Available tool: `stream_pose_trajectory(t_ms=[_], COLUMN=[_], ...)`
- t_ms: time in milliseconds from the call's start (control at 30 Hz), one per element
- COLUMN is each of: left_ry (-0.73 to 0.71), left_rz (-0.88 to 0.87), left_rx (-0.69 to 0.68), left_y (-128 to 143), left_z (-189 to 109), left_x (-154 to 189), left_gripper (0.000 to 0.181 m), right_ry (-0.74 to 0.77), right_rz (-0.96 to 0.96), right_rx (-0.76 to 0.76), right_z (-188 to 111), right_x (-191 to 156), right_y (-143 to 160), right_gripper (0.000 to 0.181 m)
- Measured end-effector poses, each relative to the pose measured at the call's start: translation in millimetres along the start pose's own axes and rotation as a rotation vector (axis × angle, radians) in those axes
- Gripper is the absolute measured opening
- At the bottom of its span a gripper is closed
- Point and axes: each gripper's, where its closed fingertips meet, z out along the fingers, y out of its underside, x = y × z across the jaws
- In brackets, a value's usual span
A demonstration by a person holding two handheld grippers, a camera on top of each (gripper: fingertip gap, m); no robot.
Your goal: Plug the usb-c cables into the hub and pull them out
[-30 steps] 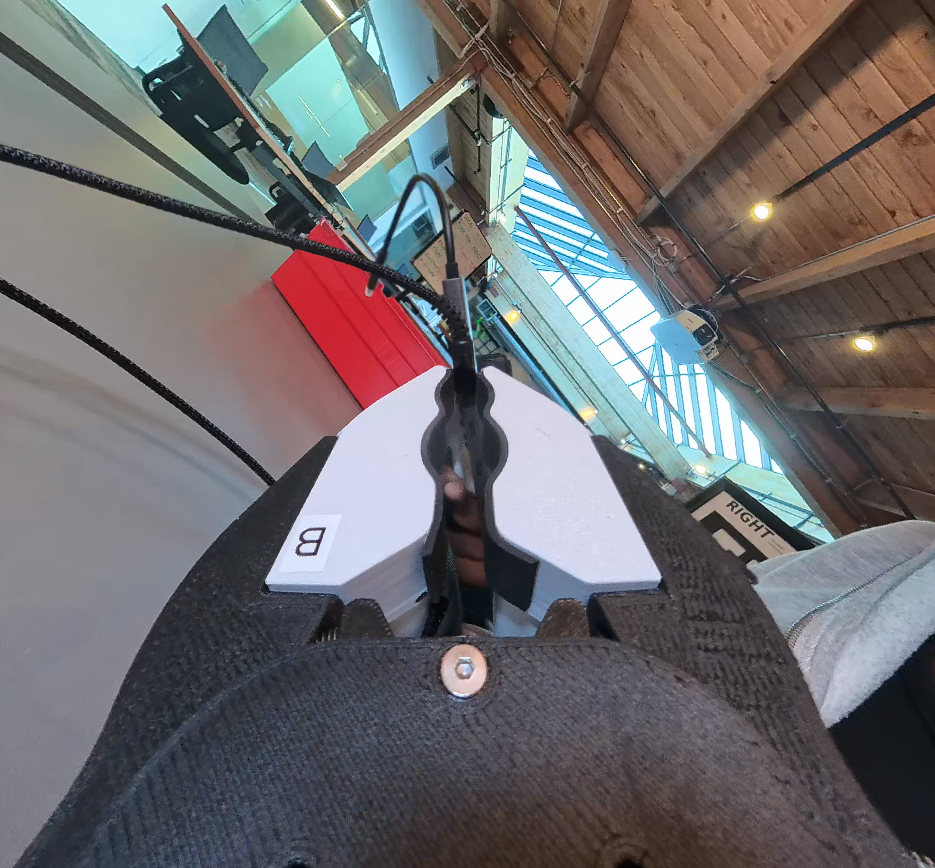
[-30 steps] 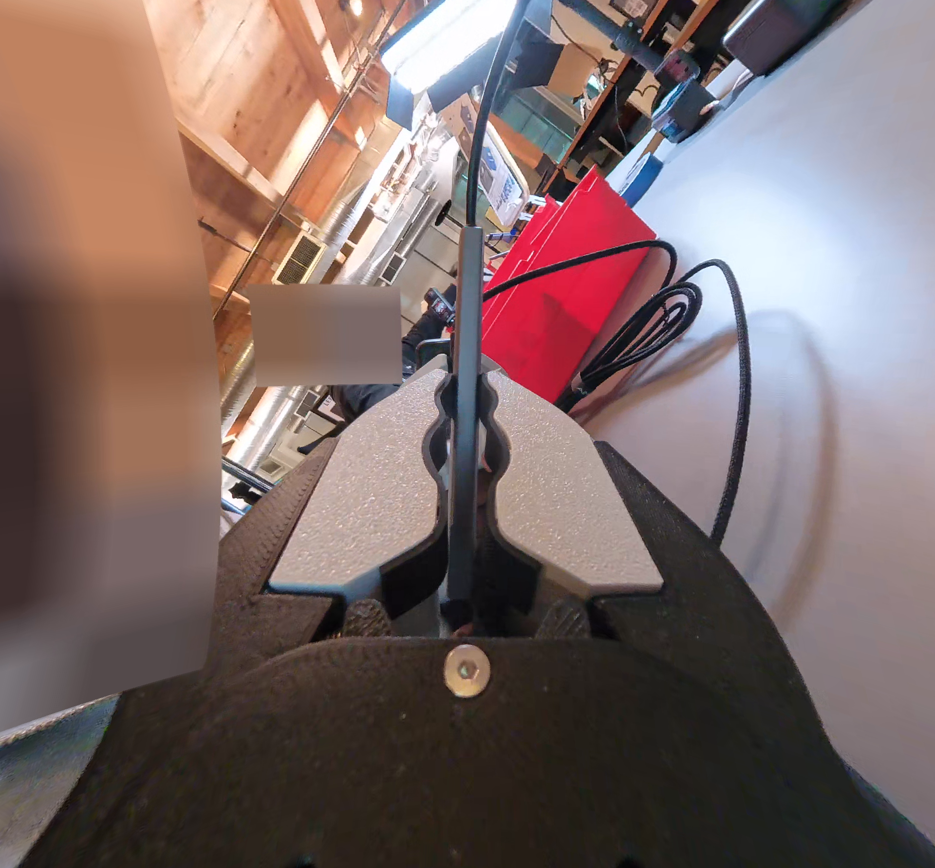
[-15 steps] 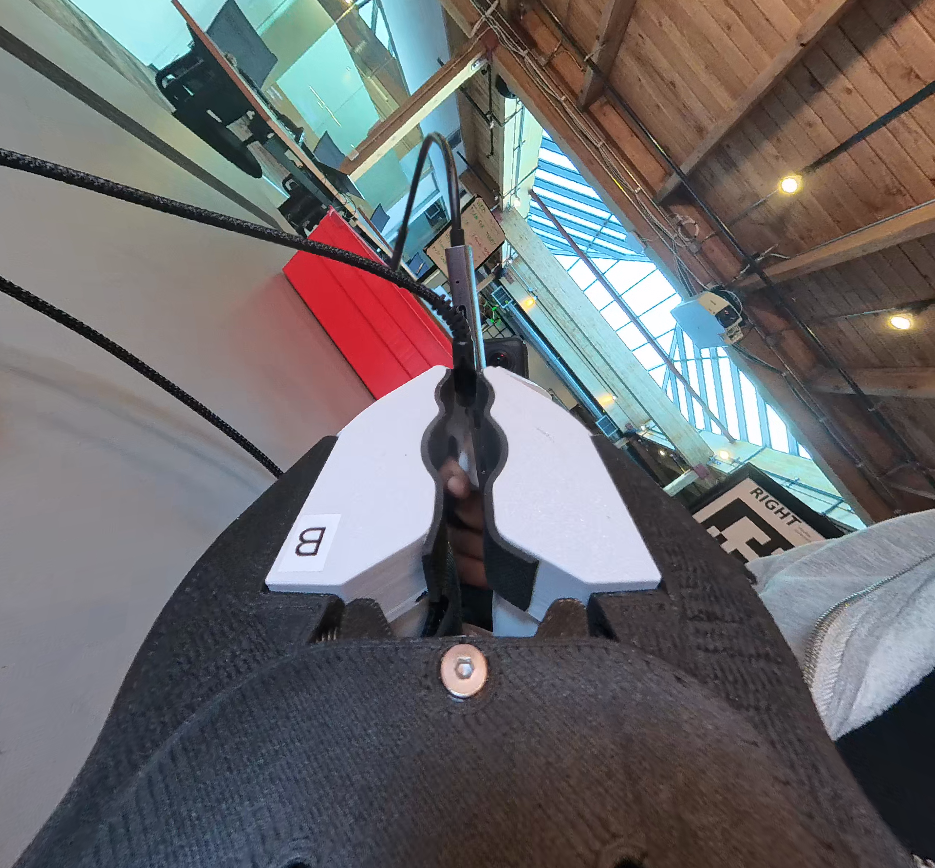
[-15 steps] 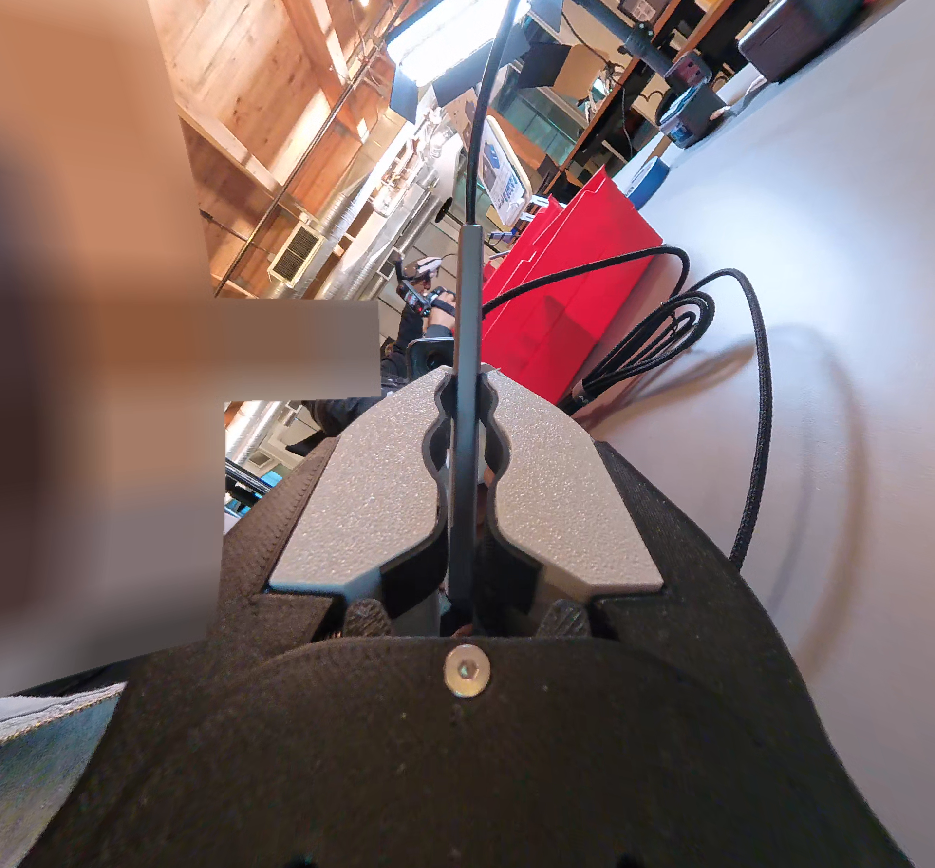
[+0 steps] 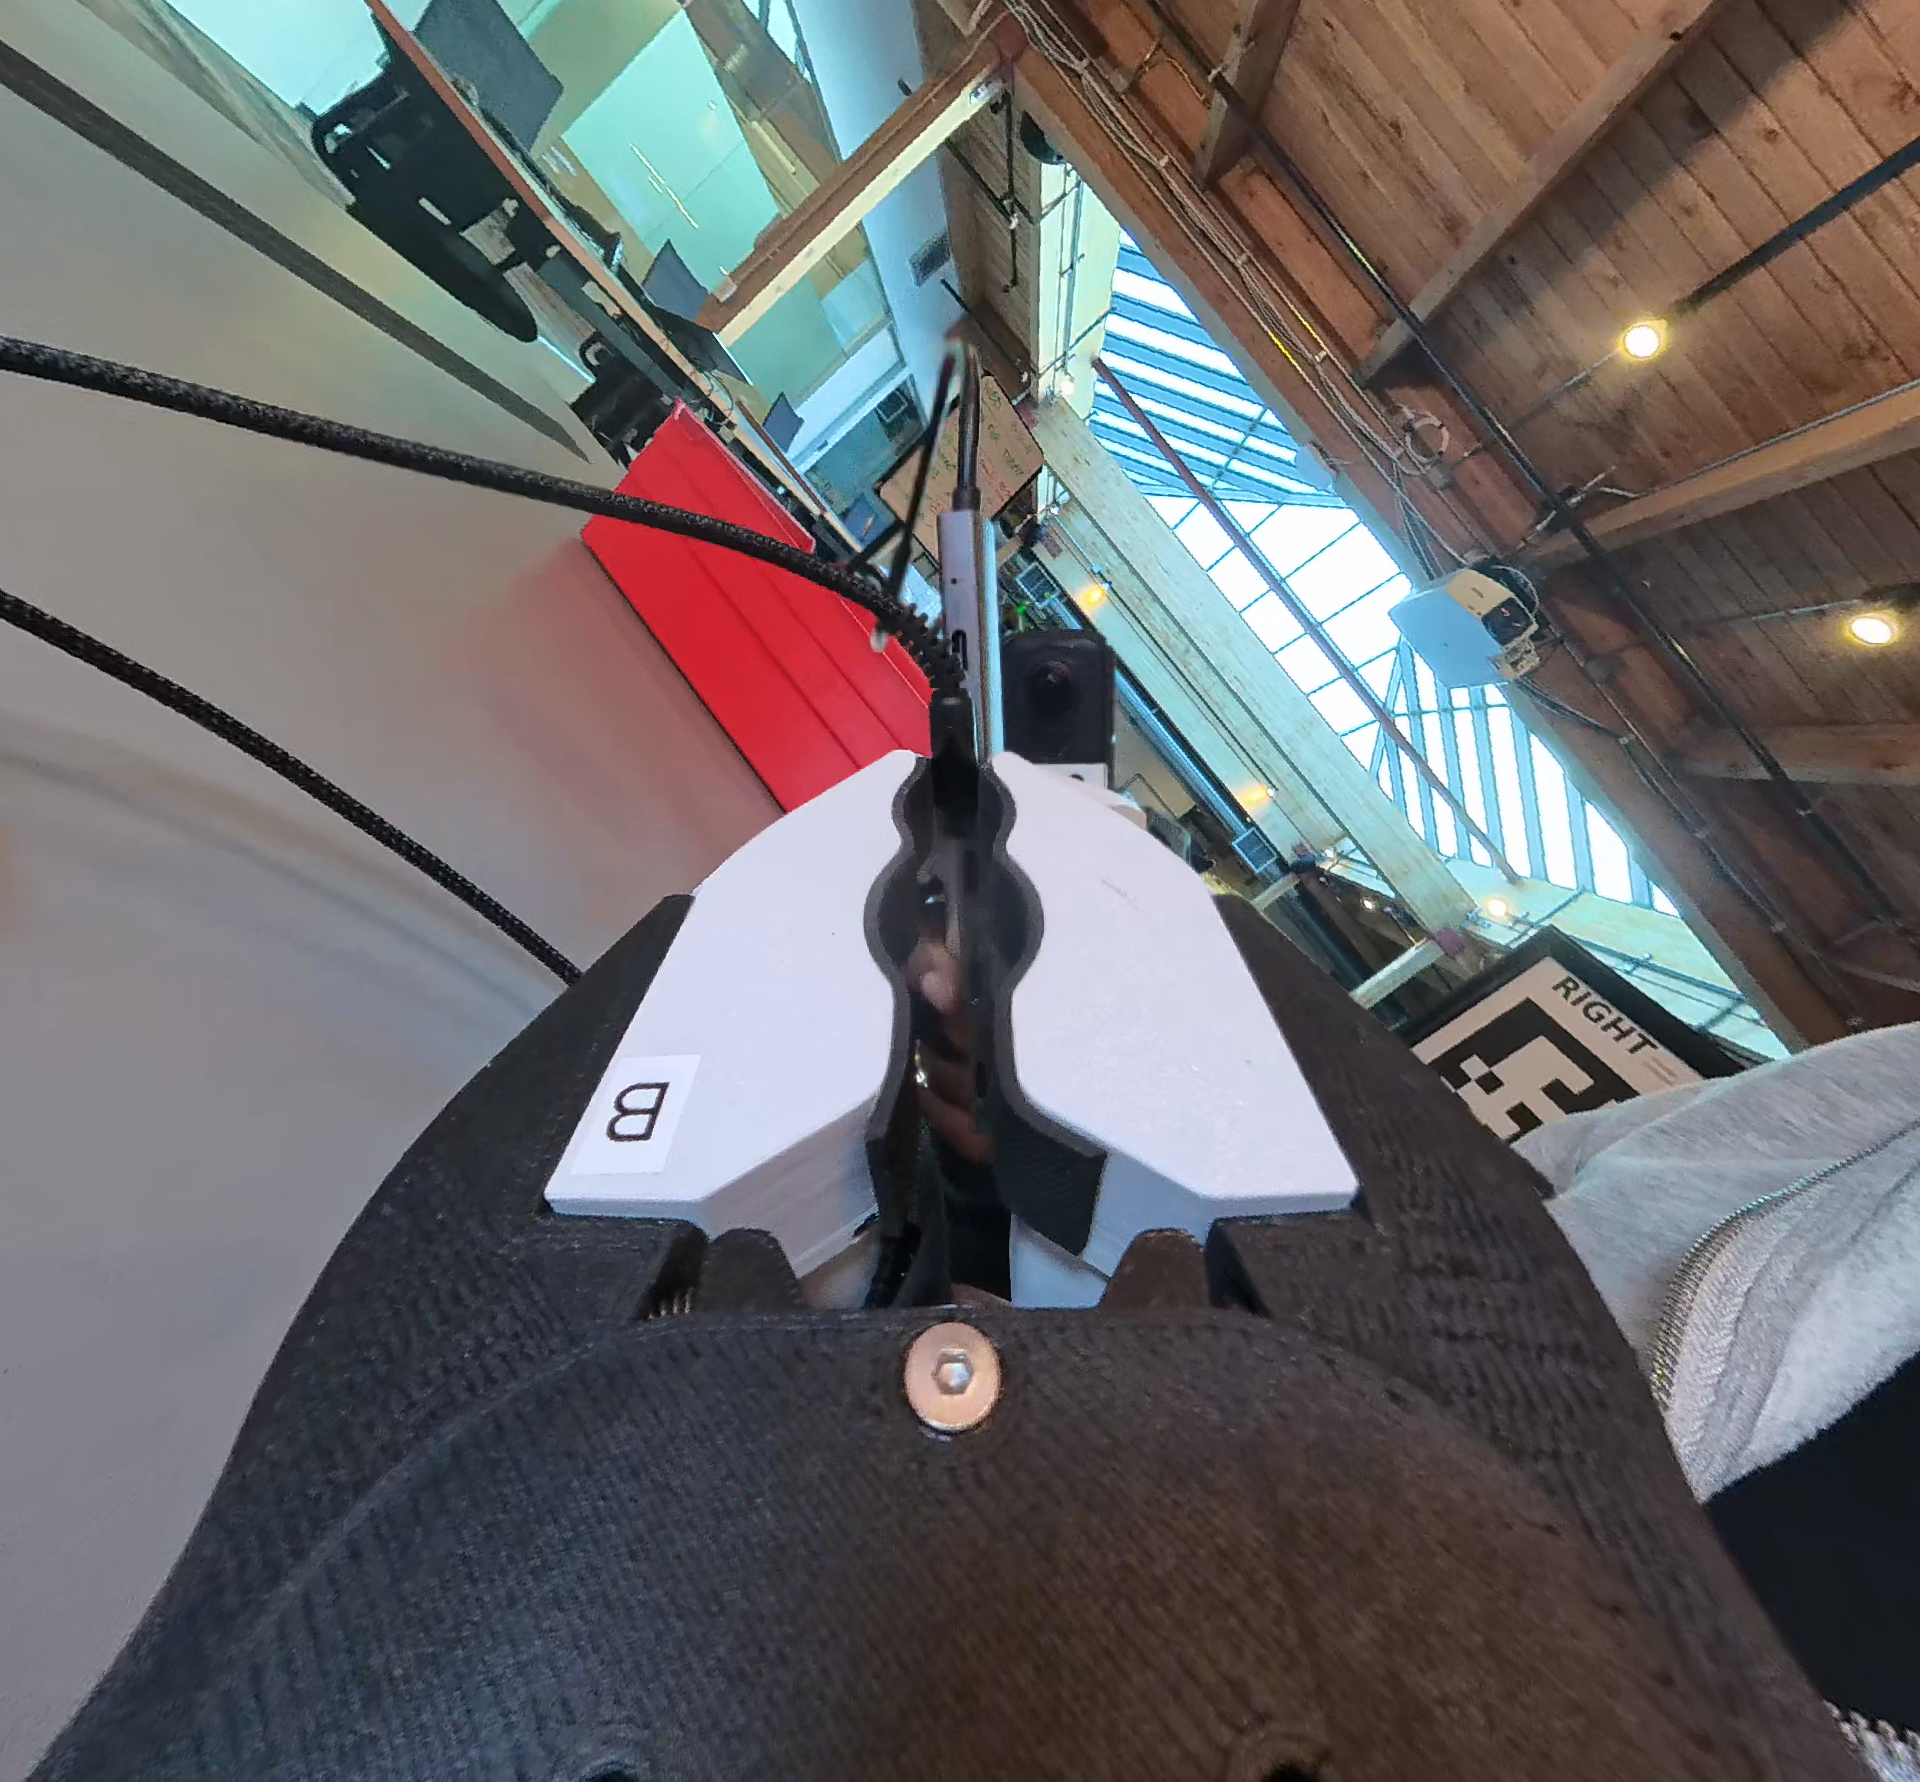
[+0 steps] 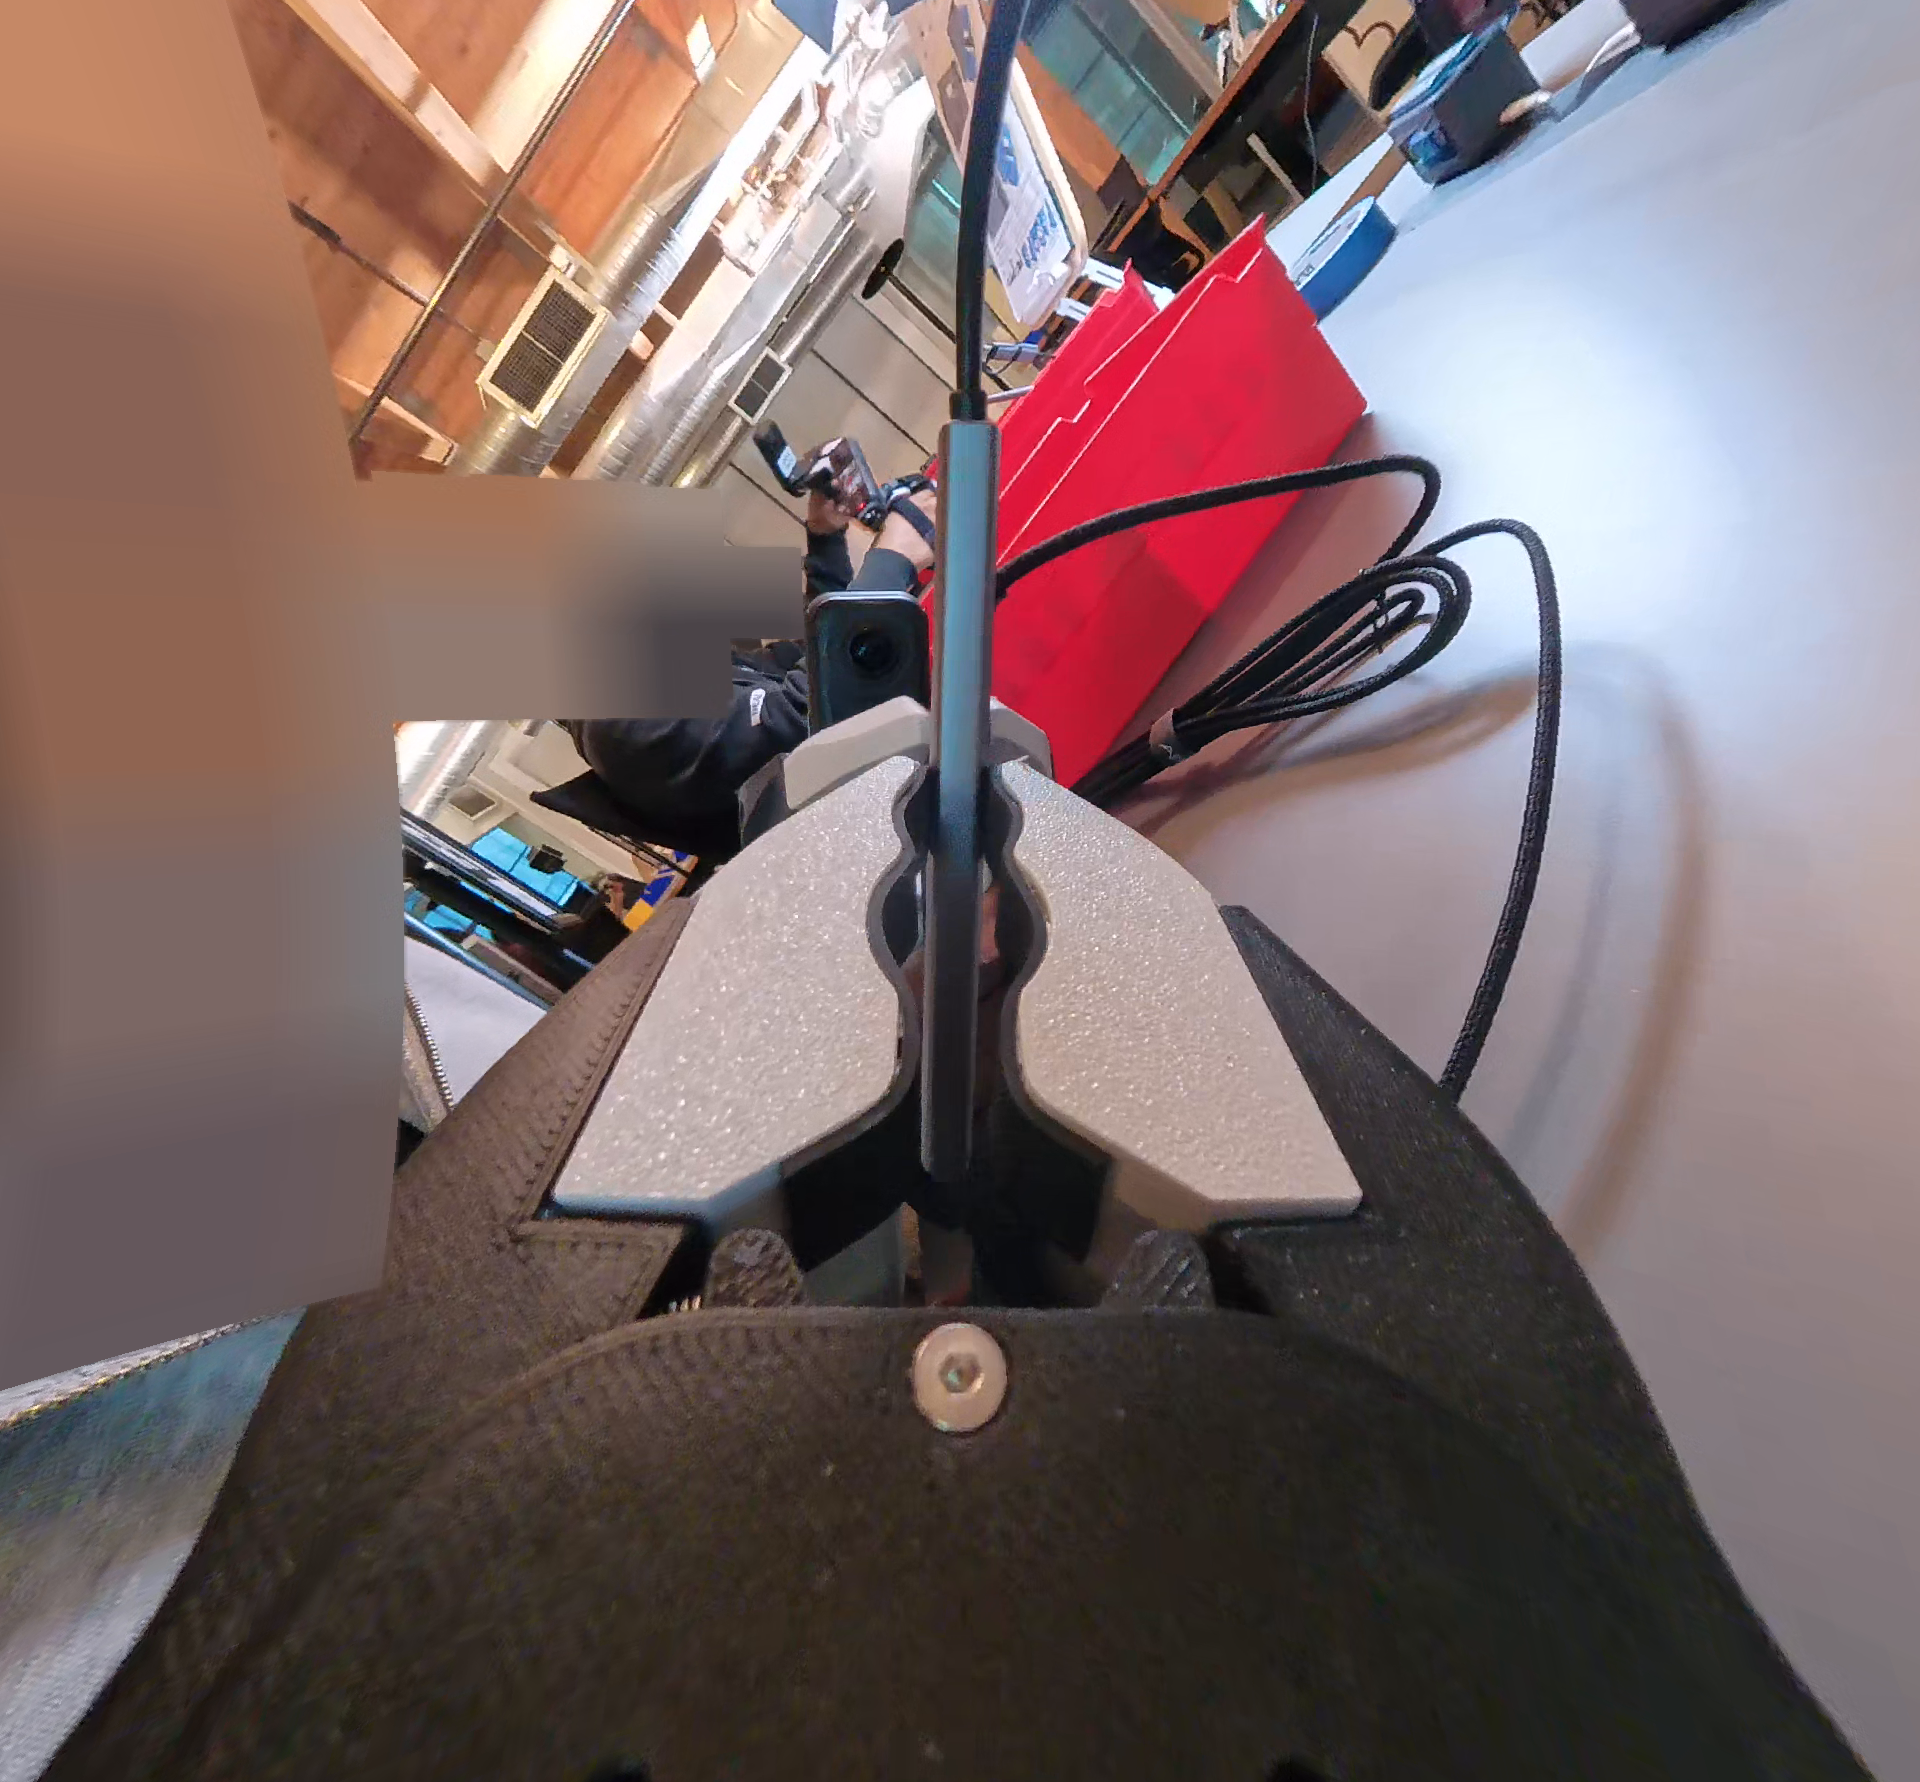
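Pinching a black braided usb-c cable (image 5: 951, 756), left hand-held gripper (image 5: 954, 776); right hand-held gripper (image 6: 958, 776) clamps slim grey hub (image 6: 961, 652).

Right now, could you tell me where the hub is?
The hub stands edge-on, clamped in the right tool, centre of the right wrist view, left of the red bin.

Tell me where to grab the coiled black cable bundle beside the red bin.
Grip the cable bundle at its taped neck, where the strands are bound into one narrow stem. Come from above, jaws straddling it crosswise: it lies flat on the table, and the loose loops further out would likely splay.
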Motion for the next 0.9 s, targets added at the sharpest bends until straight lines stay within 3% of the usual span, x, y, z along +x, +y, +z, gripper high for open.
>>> stream_pose_trajectory(t_ms=[133,300,667,767,900], left_ry=[0.039,0.085,0.14,0.135,0.169], left_rz=[-0.031,-0.008,0.046,0.077,0.085], left_rx=[-0.026,-0.137,-0.252,-0.281,-0.397], left_y=[2.0,16.8,34.0,38.7,52.6], left_z=[-1.2,2.5,2.9,3.3,2.8], left_x=[2.8,10.3,20.5,20.9,25.6], left_gripper=[0.008,0.009,0.008,0.008,0.008], right_ry=[-0.039,-0.045,-0.002,0.005,-0.016], right_rz=[0.019,-0.02,-0.158,-0.152,-0.139], right_rx=[-0.056,-0.307,-0.629,-0.719,-0.842], right_z=[-0.9,-15.1,-28.4,-31.3,-39.3], right_x=[-3.4,-8.0,-13.8,-13.1,-16.9], right_y=[4.0,11.9,26.9,40.7,56.0], right_gripper=[0.009,0.009,0.009,0.004,0.009])
